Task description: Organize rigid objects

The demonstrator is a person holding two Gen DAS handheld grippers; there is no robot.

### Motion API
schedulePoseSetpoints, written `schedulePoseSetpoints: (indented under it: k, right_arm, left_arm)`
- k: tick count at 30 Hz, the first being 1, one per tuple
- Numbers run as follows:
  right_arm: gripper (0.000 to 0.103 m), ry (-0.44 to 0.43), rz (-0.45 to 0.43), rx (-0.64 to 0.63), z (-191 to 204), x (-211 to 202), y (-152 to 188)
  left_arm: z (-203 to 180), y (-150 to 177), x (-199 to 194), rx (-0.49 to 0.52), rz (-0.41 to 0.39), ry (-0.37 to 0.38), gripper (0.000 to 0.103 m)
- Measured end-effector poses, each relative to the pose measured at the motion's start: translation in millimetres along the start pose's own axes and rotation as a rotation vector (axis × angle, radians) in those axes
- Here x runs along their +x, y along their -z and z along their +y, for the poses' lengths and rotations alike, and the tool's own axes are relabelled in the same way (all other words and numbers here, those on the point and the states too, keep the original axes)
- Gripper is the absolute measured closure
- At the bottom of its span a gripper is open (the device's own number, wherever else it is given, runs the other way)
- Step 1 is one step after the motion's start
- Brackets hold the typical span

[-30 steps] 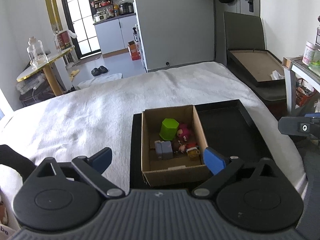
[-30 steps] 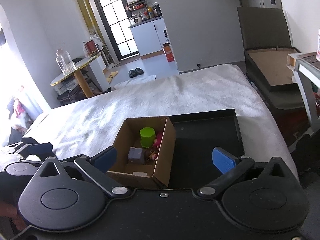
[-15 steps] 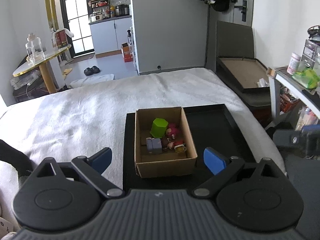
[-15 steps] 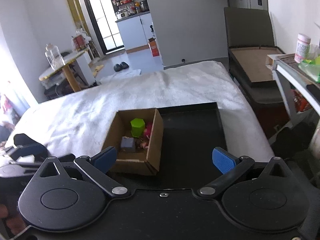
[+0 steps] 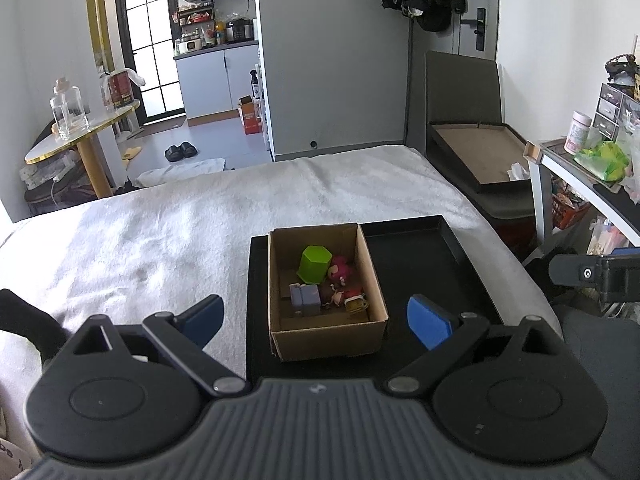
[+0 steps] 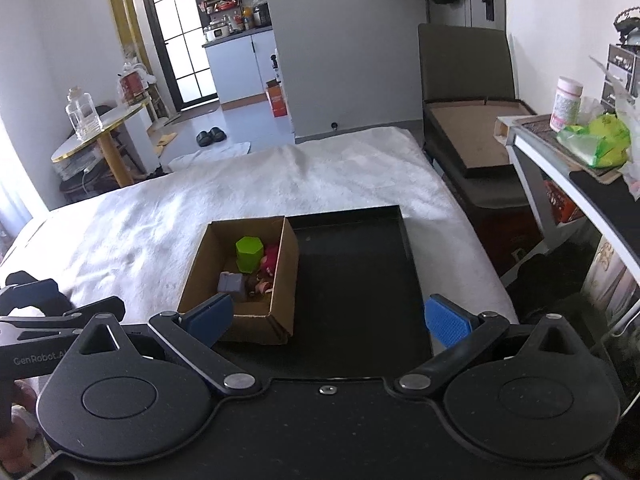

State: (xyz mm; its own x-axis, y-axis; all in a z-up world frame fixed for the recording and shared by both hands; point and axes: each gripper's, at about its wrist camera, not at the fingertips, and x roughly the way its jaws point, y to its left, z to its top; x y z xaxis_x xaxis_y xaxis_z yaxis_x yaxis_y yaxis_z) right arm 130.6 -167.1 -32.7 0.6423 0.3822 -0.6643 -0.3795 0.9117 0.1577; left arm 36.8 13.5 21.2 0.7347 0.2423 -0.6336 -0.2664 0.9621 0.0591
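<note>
An open cardboard box (image 5: 326,336) (image 6: 280,280) stands in the left half of a black tray (image 5: 420,268) (image 6: 360,264) on a white bed. Inside it lie a green hexagonal cup (image 5: 315,264) (image 6: 249,254), a grey-purple block (image 5: 305,300) (image 6: 231,285), a pink figure (image 5: 340,270) (image 6: 270,259) and small figurines (image 5: 352,300). My left gripper (image 5: 316,318) is open, held back from the box with nothing between its blue pads. My right gripper (image 6: 328,320) is open too, above the tray's near edge, empty.
The white blanket (image 5: 160,236) covers the bed to the left and beyond. A dark chair holding a shallow box (image 5: 476,156) stands at the far right, a cluttered desk (image 6: 576,160) on the right, a round table with a glass jar (image 5: 70,120) at the far left.
Both grippers have drawn back and risen from the box, which looks smaller and farther. Both stay open and empty; the box's contents have not moved.
</note>
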Motion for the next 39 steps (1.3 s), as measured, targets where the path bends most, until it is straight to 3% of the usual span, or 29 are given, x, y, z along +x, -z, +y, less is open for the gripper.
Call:
schedulePoseSetpoints:
  k: [39]
  right_arm:
    - [0.000,0.053,0.011,-0.011,0.1,2.9,2.3]
  left_arm:
    - [1.5,0.5,-0.3,-0.024,0.041,0.054,0.005]
